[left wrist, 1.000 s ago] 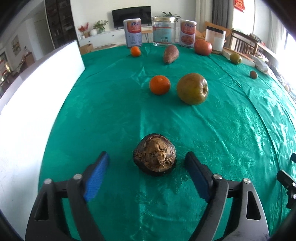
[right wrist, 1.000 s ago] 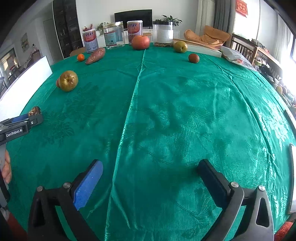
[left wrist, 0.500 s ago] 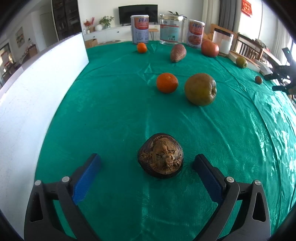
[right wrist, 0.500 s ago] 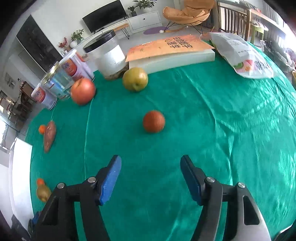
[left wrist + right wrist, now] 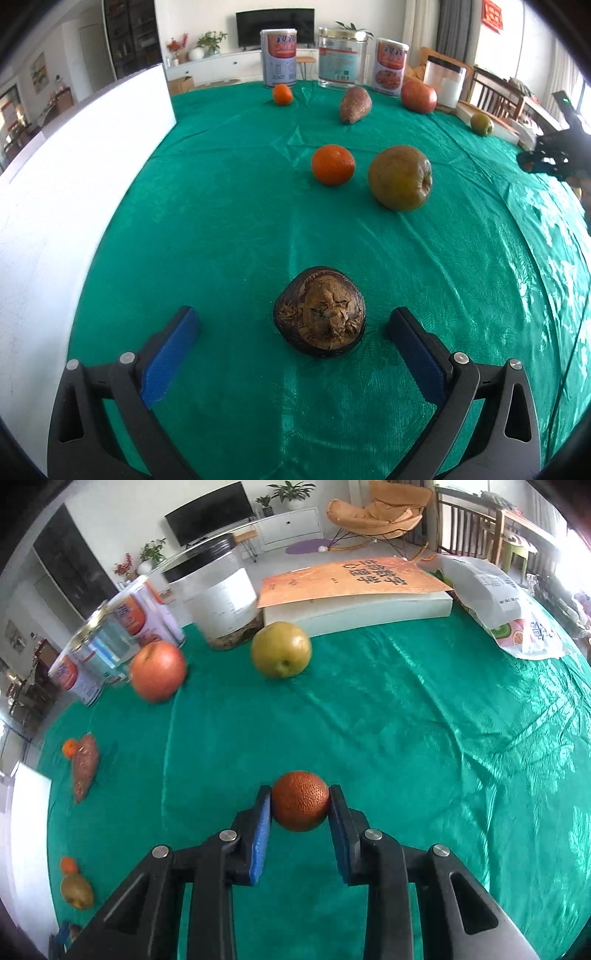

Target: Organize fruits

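Note:
On the green tablecloth (image 5: pixel 229 221) a dark brown, rough round fruit (image 5: pixel 319 315) lies between the fingers of my left gripper (image 5: pixel 292 315), which stands open; neither blue pad touches it. Beyond it lie an orange (image 5: pixel 332 164) and a brownish-green apple (image 5: pixel 400 177). My right gripper (image 5: pixel 300 795) is shut on a small reddish-brown, pitted fruit (image 5: pixel 300 800), with both pads pressed on its sides just over the cloth. It also shows small at the far right edge of the left wrist view.
A white board (image 5: pixel 74 166) walls the left side. At the back stand tins (image 5: pixel 279 61), a glass jar (image 5: pixel 341 61), a sweet potato (image 5: pixel 354 105), a red apple (image 5: pixel 158 672), a yellow-green pear (image 5: pixel 280 649), a white tub (image 5: pixel 214 594), a thick book (image 5: pixel 354 590) and a plastic bag (image 5: pixel 509 616).
My right gripper swept across the table to the small reddish-brown fruit and shut on it. My left gripper's fingers spread wider around the dark fruit, which stayed where it was.

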`<act>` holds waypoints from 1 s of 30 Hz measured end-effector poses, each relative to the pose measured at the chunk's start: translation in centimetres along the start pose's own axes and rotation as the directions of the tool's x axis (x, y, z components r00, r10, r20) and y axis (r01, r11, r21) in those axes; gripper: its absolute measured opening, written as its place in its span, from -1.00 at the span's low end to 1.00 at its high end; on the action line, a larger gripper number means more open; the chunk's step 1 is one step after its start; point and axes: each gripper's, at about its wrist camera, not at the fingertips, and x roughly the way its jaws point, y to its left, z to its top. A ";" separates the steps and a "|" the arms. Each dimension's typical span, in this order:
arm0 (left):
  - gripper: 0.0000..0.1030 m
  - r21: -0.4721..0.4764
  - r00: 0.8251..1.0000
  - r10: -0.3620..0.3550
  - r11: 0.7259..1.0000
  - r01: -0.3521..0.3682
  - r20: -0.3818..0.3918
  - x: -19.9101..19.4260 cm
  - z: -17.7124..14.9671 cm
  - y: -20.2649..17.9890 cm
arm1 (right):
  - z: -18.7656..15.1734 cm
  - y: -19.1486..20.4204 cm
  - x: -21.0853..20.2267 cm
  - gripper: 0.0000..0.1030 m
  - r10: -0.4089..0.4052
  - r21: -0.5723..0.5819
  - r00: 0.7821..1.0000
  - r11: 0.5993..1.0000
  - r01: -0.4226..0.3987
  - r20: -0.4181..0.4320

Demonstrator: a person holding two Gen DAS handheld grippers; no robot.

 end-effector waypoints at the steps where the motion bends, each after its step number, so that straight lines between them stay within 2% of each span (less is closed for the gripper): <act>1: 0.99 0.000 1.000 0.000 1.000 0.000 0.000 0.0 0.0 0.0 | -1.7 0.8 -0.9 -0.42 0.023 -0.032 1.000 0.999 -0.023 -0.004; 4: 0.99 0.000 1.000 0.000 1.000 0.000 0.000 0.0 0.0 0.0 | -8.2 3.7 -3.7 -0.42 0.086 -0.129 0.996 0.988 -0.086 -0.005; 7: 0.99 0.000 1.000 0.001 1.000 -0.001 0.000 0.0 0.0 0.0 | -15.3 6.1 -5.7 -0.42 0.130 -0.175 0.992 0.976 -0.128 0.003; 10: 0.99 0.000 1.000 0.001 1.000 -0.001 0.001 0.0 0.0 0.0 | -20.9 8.0 -6.9 -0.42 0.102 -0.222 0.994 0.971 -0.090 0.041; 14: 0.99 -0.001 1.000 0.003 1.000 -0.003 0.001 0.0 0.0 0.0 | -24.9 10.0 -7.8 -0.41 0.074 -0.270 0.993 0.962 -0.047 0.094; 17: 0.99 -0.003 1.000 0.001 1.000 -0.001 0.000 0.0 0.0 0.0 | -26.0 11.0 -7.4 -0.38 0.030 -0.321 0.989 0.947 0.018 0.143; 18: 0.99 -0.001 1.000 -0.003 1.000 0.003 -0.001 0.0 -0.1 0.0 | -26.2 11.2 -7.4 -0.33 0.026 -0.330 0.988 0.943 0.026 0.153; 20: 0.99 0.025 0.999 -0.028 0.999 0.028 -0.024 -0.4 -0.5 0.3 | -26.2 11.1 -7.2 0.17 0.010 -0.322 0.991 0.946 0.034 0.134; 21: 0.99 0.047 0.998 -0.043 0.998 0.045 -0.041 -0.6 -0.7 0.4 | -26.3 10.7 -7.2 0.64 0.016 -0.306 0.993 0.952 0.021 0.119; 22: 0.99 0.069 0.997 -0.062 0.995 0.065 -0.052 -1.0 -1.3 0.7 | -26.4 10.4 -7.2 0.83 0.022 -0.292 0.993 0.956 0.013 0.115; 25: 0.99 0.091 0.996 -0.078 0.992 0.082 -0.044 -2.4 -3.0 1.9 | -27.4 9.8 -7.6 0.88 -0.002 -0.292 0.990 0.955 0.043 0.139; 27: 0.99 0.090 0.995 -0.089 0.992 0.092 -0.043 -3.3 -4.1 2.6 | -28.2 9.8 -7.6 1.00 -0.027 -0.302 0.989 0.951 0.071 0.145; 30: 0.99 0.051 0.994 -0.105 0.993 0.107 -0.035 -4.3 -5.2 3.8 | -28.7 10.2 -7.8 1.00 -0.051 -0.307 0.987 0.947 0.097 0.154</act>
